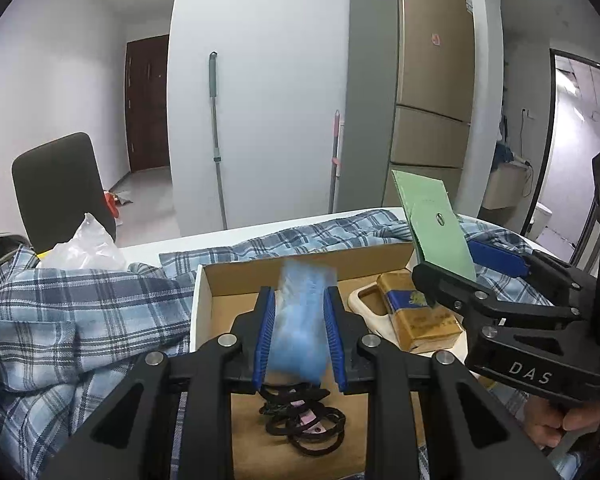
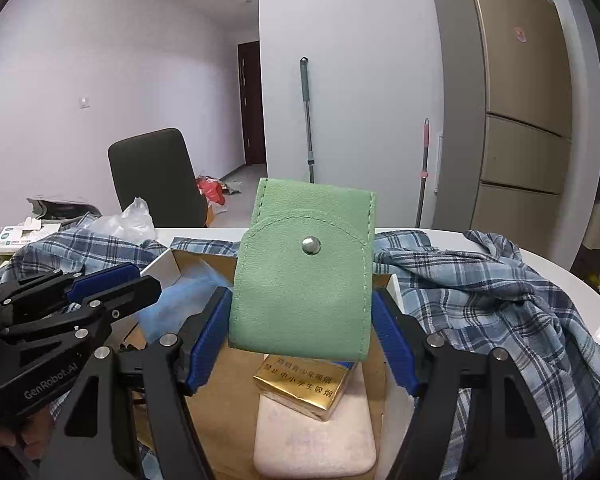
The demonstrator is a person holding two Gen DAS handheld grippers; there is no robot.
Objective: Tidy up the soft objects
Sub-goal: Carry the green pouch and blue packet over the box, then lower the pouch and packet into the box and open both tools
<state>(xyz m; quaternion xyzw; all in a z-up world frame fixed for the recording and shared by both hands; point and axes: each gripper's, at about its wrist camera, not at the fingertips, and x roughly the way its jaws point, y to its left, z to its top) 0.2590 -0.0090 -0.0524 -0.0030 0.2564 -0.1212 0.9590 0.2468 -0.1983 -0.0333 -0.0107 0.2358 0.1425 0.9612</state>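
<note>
Our left claw (image 1: 299,332) pinches a blue cloth (image 1: 300,320) above the box (image 1: 220,280), over the hair ties (image 1: 304,420) lying in it. Just right, a gold pack (image 2: 304,388) rests on a pale phone case (image 2: 316,440) in the box. Our right claw (image 2: 300,340) pinches a green pouch (image 2: 300,272) above them, shirt (image 2: 500,300) draped on the counter (image 2: 560,272).

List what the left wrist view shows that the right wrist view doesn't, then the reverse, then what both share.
Left wrist only: black hair ties in the cardboard box, below the left gripper holding a blue cloth.

Right wrist only: the green pouch's snap face, and a wall switch.

Both: gold pack, pink case, plaid shirt, fridge, right gripper.
</note>
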